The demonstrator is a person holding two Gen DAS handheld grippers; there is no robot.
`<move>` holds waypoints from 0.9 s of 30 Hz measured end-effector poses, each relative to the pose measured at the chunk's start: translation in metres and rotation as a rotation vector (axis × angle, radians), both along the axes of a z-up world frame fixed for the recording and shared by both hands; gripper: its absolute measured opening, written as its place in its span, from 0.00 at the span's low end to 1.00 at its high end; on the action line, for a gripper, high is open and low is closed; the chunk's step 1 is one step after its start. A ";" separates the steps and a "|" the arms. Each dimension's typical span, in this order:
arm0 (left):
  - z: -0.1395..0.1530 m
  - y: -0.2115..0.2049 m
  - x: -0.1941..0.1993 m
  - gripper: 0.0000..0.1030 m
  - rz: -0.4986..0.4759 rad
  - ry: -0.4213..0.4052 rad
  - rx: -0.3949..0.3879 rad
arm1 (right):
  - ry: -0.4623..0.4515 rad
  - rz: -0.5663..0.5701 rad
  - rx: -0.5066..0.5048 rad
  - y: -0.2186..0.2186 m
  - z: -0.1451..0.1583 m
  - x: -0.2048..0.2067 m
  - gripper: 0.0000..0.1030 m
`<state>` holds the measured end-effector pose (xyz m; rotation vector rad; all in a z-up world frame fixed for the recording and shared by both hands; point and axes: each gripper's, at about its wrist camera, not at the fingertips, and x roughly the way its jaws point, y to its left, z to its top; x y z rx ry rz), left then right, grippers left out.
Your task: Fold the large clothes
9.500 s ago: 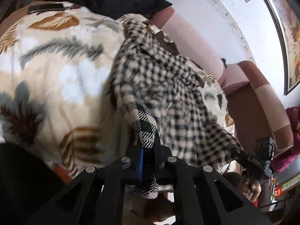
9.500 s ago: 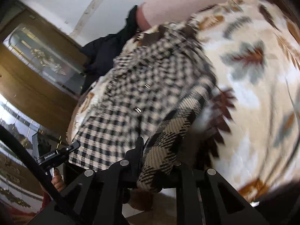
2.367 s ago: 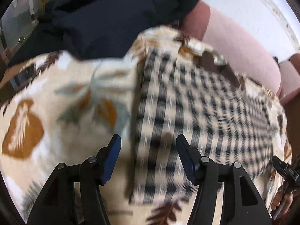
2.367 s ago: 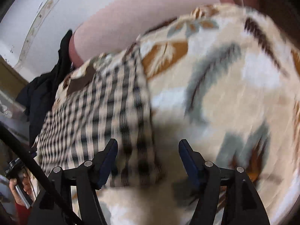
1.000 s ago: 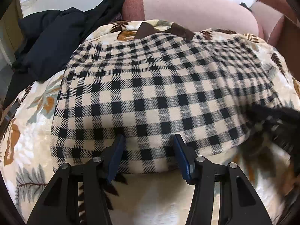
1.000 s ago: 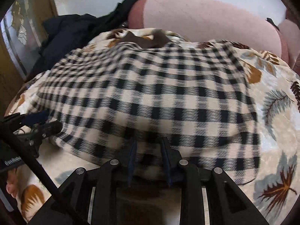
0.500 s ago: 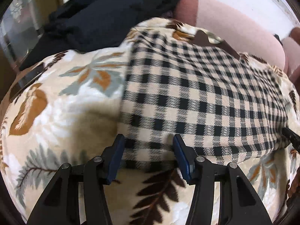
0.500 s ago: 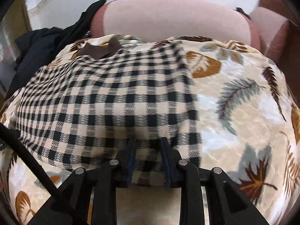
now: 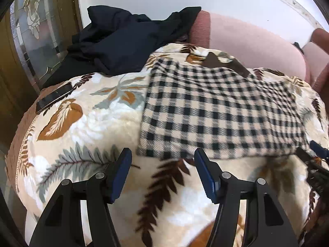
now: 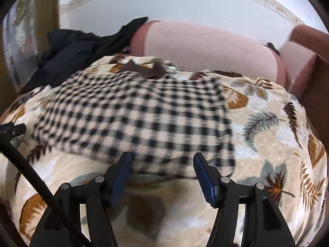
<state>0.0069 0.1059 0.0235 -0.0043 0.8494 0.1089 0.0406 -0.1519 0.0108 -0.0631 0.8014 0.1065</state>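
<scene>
We saw the checked garment lying flat on the leaf-patterned blanket, just beyond both grippers. In the left wrist view its near left corner sat right above the gap of the left gripper, whose jaws stood apart with only blanket between them; they had just been opening. In the right wrist view the right gripper also had its jaws apart, freshly opened, and the garment's near hem lay just past the blue pads, unclamped.

The left view alone showed us a dark phone at the blanket's left edge and a wooden door with patterned glass at upper left; the right gripper's tip poked in at its right edge. The right view alone showed more bare blanket to the lower right.

The garment was beige with black checks, folded into a rough rectangle, a brown collar at its far end. A black garment lay heaped at upper left against the pink sofa back.
</scene>
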 end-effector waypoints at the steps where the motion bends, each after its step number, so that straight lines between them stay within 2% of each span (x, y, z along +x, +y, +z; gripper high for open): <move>1: 0.000 -0.002 -0.002 0.61 -0.007 0.000 0.000 | 0.002 0.009 -0.004 0.005 -0.001 -0.003 0.65; 7: -0.004 -0.013 -0.006 0.61 -0.039 0.005 0.027 | 0.023 0.050 -0.031 0.021 -0.013 -0.008 0.65; 27: -0.026 -0.015 0.018 0.61 -0.063 0.070 0.007 | 0.084 0.075 -0.032 0.023 -0.042 0.004 0.67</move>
